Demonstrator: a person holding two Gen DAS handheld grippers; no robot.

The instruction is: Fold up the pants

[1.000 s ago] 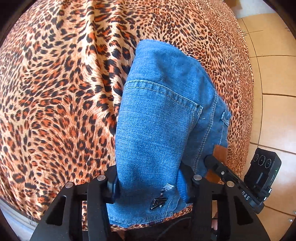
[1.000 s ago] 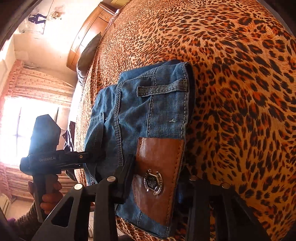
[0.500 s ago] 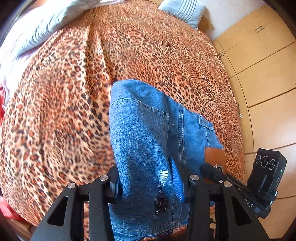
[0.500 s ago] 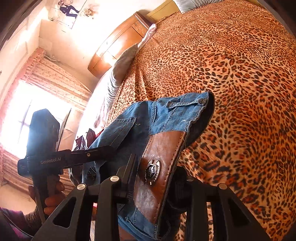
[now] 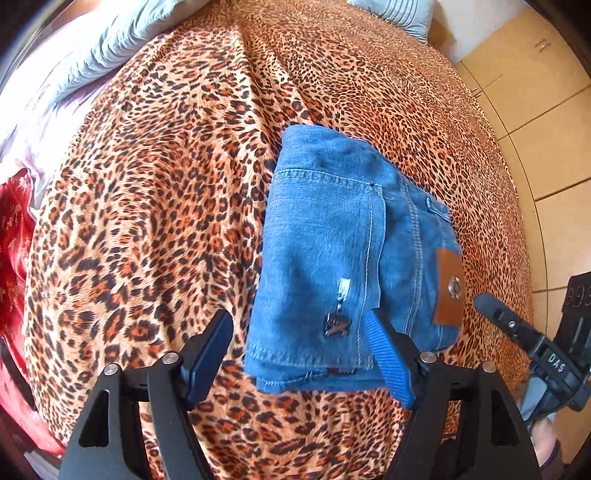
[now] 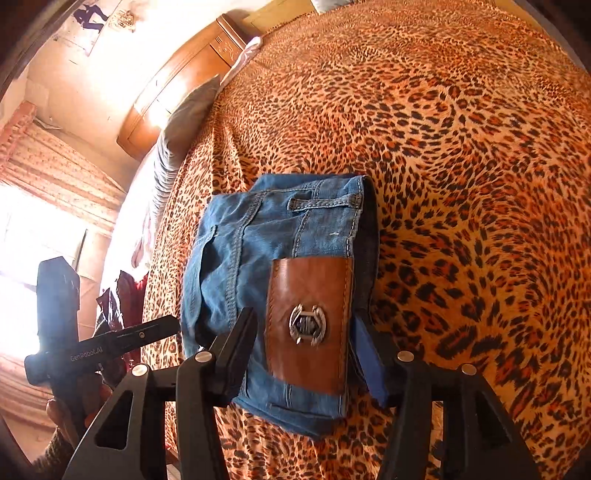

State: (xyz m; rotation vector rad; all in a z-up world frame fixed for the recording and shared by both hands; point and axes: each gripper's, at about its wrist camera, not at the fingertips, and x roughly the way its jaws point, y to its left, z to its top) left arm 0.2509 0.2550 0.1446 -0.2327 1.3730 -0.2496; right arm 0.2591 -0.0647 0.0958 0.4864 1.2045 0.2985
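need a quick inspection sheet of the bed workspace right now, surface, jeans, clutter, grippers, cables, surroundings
surface: leopard-print bedspread covers the bed, some creases.
job's things: folded jeans lie in a compact stack near the bed's edge, brown leather patch with a metal badge facing up.
clutter: red cloth at the bed's side; grey bedding and a striped pillow at the far end.
grippers: left gripper open, jaws have just been opening, jeans edge between them but not pinched; right gripper open, jaws have just been opening, either side of the patch, pads off the denim.
cables: nothing seen.
surroundings: wooden headboard, bright curtained window, tiled floor.
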